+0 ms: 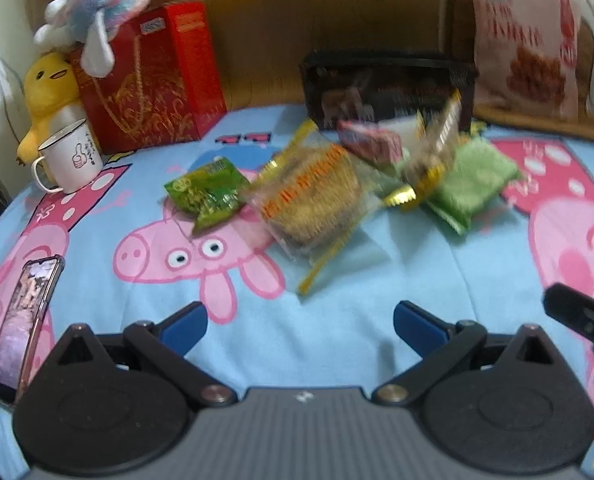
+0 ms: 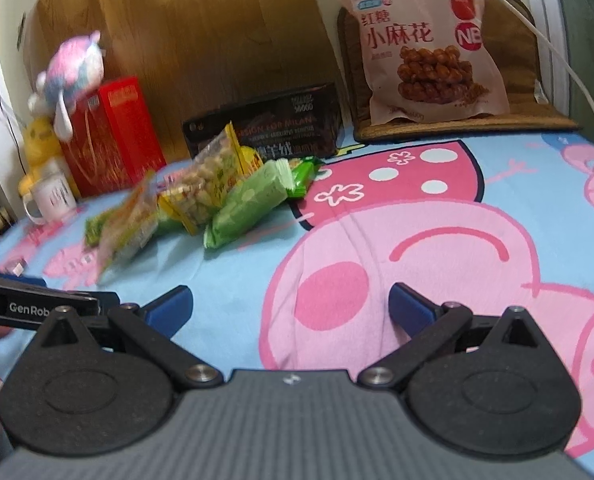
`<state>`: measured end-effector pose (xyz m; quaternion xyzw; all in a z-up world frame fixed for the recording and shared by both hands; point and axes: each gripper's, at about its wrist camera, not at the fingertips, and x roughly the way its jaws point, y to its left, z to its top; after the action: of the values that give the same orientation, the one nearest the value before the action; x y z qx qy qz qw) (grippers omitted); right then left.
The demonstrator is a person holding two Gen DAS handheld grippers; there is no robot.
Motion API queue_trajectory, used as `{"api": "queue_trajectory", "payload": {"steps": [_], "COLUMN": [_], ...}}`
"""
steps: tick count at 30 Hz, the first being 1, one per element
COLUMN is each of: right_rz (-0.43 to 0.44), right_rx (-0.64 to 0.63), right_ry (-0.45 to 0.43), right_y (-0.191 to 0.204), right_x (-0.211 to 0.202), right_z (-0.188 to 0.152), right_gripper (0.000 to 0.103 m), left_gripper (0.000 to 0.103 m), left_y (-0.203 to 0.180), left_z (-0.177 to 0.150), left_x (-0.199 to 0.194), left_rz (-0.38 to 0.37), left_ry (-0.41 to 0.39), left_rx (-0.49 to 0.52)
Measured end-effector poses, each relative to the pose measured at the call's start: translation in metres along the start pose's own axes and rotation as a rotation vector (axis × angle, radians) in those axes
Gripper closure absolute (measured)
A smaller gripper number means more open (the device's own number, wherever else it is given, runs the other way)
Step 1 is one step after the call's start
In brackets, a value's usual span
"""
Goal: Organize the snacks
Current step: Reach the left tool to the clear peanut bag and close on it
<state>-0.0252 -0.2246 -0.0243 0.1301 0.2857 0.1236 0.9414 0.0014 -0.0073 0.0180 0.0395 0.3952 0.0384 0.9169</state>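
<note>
Lying lengthwise, green packet (image 2: 246, 204), toward box (image 2: 265, 124)

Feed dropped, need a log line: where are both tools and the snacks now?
left tool: open, empty, above sheet | right tool: open, empty | snack packets: loose pile before black box | twist-snack bag: upright, rear right

a light blue bedsheet printed with pink cartoon pigs (image 1: 97, 216) fills the lower half of both views. at the upper left of the left wrist view a tall red gift box with gold patterning (image 1: 149, 80) stands upright, with a pink, blue and white plush toy (image 1: 97, 4) resting on top. a yellow plush duck (image 1: 47, 92) sits left of the box, touching a white enamel mug with a thumbs-up drawing (image 1: 71, 156). a smartphone in a clear case (image 1: 21, 328) lies at the lower left. a brown wooden board (image 2: 185, 40) stands behind.
</note>
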Motion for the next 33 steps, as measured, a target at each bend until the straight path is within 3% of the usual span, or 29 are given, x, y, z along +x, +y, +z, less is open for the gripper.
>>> {"api": "queue_trajectory", "payload": {"steps": [4,6,10,12,14,17,21,22,23,25,30,33], "right_rz": [0.008,-0.002,0.052,0.101,0.156,0.247,0.252,0.254,0.25,0.269,0.347,0.368], "right_rx": [0.022,-0.06,-0.303,-0.386,-0.385,-0.329,-0.292,-0.26,-0.228,-0.162,-0.144,-0.185], "right_ry": [-0.049,-0.099,-0.165,-0.163,-0.108,0.0,0.142,0.181,0.218,0.269,0.35,0.364], "right_y": [-0.006,-0.002,0.014,0.021,0.028,0.043,0.061,0.06,0.056,0.043,0.019,0.012], "right_x": [-0.004,-0.008,-0.013,-0.01,0.001,0.035,0.097,0.111,0.12,0.123,0.071,0.037], "right_z": [0.007,0.018,0.064,0.093,0.12,0.142,0.142,0.142,0.138,0.131,0.096,0.069], "right_gripper": [0.0,0.0,0.0,0.01,0.02,0.028,0.065,0.069,0.082,0.085,0.087,0.08], "left_gripper": [0.003,0.009,0.009,0.011,0.025,0.036,0.042,0.043,0.044,0.044,0.05,0.053], "left_y": [0.031,0.045,0.075,0.092,0.101,0.093,0.066,0.063,0.062,0.065,0.067,0.055], "left_z": [0.003,0.004,0.012,0.019,0.028,0.039,0.037,0.034,0.032,0.026,0.021,0.022], "left_x": [0.001,-0.002,-0.01,-0.013,-0.012,-0.01,-0.007,-0.006,-0.005,-0.005,0.01,0.019], "left_rz": [-0.061,-0.104,-0.082,-0.087,-0.101,-0.195,-0.306,-0.323,-0.337,-0.378,-0.5,-0.592], "left_ry": [-0.018,-0.053,-0.142,-0.171,-0.166,-0.156,-0.134,-0.132,-0.131,-0.133,-0.076,-0.015], "left_rx": [-0.105,-0.121,-0.165,-0.207,-0.251,-0.246,-0.199,-0.188,-0.183,-0.181,-0.194,-0.172]}}
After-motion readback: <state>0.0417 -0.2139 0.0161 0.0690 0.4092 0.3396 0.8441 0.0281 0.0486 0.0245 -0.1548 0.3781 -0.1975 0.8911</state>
